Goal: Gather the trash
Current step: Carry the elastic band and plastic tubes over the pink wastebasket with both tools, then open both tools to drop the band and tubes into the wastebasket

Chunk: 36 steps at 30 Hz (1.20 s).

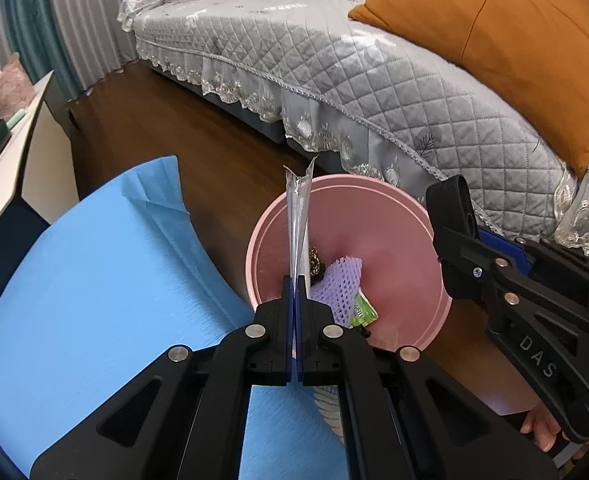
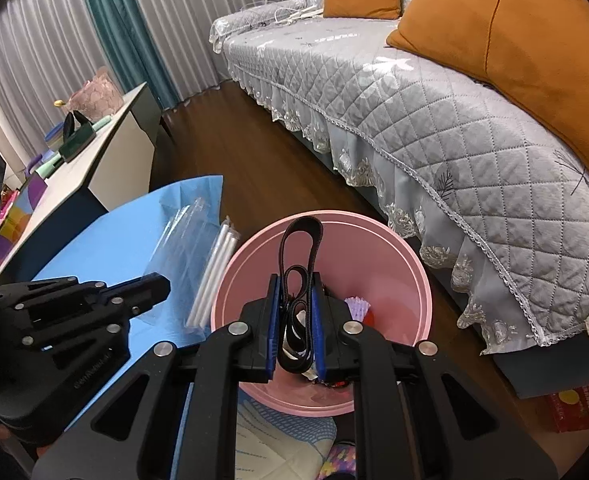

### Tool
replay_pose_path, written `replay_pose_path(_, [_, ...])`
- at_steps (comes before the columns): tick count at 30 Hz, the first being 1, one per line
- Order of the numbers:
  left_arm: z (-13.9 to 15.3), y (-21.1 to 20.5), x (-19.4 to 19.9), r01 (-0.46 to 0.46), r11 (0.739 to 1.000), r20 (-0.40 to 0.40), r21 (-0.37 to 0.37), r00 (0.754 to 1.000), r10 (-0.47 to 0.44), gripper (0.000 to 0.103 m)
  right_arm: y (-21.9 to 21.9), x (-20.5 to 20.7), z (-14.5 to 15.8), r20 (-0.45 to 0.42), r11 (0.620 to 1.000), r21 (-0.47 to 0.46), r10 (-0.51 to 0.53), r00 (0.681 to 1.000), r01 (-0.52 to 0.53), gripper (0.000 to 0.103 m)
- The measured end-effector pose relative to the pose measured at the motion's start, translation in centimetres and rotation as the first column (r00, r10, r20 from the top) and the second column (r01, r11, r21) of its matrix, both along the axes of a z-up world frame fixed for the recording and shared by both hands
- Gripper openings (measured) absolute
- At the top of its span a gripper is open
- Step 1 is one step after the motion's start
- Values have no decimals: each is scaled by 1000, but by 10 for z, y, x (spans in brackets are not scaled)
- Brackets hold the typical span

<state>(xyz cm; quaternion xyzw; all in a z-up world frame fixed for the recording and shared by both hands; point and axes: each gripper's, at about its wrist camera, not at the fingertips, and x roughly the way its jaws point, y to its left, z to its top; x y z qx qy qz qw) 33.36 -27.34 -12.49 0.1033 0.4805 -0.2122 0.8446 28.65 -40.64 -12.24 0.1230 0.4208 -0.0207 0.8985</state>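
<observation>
Left claw: jaws pressed tight on a clear plastic packet, held upright over the pink bin.
Right claw: narrowly parted, clamped on a looped black strap, above the same bin.
Bin: on the wooden floor beside the blue table, already holding purple foam netting and a green wrapper.
Sofa: just behind the bin.
</observation>
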Motion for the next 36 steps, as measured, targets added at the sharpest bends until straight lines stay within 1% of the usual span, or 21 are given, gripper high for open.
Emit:
replay_pose_path(8, [-17, -6, 10, 5, 1000, -33, 3, 999, -5, 0, -1, 9, -11, -36, 1000, -11, -4, 999, 4, 15])
replay_pose_path(15, [-35, -13, 22, 18, 1000, -95, -6, 995, -19, 0, -6, 19, -23, -79, 1000, -6, -22, 997, 21, 15])
replay_pose_path(17, [-40, -15, 25, 18, 1000, -100, -1, 995, -18, 1, -8, 20, -27, -91, 1000, -1, -31, 995, 31, 19])
replay_pose_path(18, [-42, -16, 27, 19, 1000, -107, 4, 994, -18, 3, -10, 21, -29, -98, 999, 1, -46, 994, 47, 21])
replay_pose_path(19, [-43, -16, 29, 16, 1000, -113, 8, 994, -15, 19, -12, 22, -30, -105, 998, 2, -58, 993, 58, 35])
replay_pose_path(20, [-45, -15, 31, 9, 1000, -126, 7, 992, -8, 51, -14, 23, -32, -109, 998, 7, -65, 992, 67, 50])
replay_pose_path(21, [-46, -13, 32, -13, 1000, -118, 22, 993, 15, 60, -17, 22, -32, -107, 996, 8, -85, 991, 87, 54])
replay_pose_path(22, [-47, -11, 34, -39, 998, -104, 42, 994, 43, 80, -21, 21, -33, -105, 994, 9, -107, 989, 109, 66])
replay_pose_path(23, [-47, -8, 35, -48, 998, -99, 35, 994, 51, 92, -25, 20, -33, -106, 992, 19, -118, 987, 121, 75])
replay_pose_path(26, [-47, -1, 36, -62, 998, -95, 22, 993, 64, 93, -30, 19, -35, -116, 989, 47, -131, 985, 137, 78])
replay_pose_path(29, [-43, 2, 35, -53, 998, -95, 16, 994, 54, 93, -27, 19, -33, -121, 990, 41, -127, 985, 132, 82])
replay_pose_path(31, [-37, 7, 34, -57, 998, -85, 8, 995, 57, 93, -25, 17, -25, -90, 991, 29, -131, 987, 134, 87])
replay_pose_path(33, [-24, 15, 27, -84, 996, -49, 14, 995, 84, 93, -21, 12, -9, -27, 989, 4, -145, 989, 145, 92])
replay_pose_path(34, [-15, 21, 22, -101, 995, -18, 19, 995, 102, 93, -18, 8, 0, 12, 989, -8, -144, 989, 144, 97])
replay_pose_path(35, [-3, 29, 14, -126, 992, 29, 26, 992, 125, 93, -15, 3, 10, 52, 990, -21, -139, 989, 140, 98])
replay_pose_path(36, [9, 38, 4, -144, 989, 75, 27, 987, 142, 93, -8, -6, 23, 112, 991, -44, -123, 986, 129, 98])
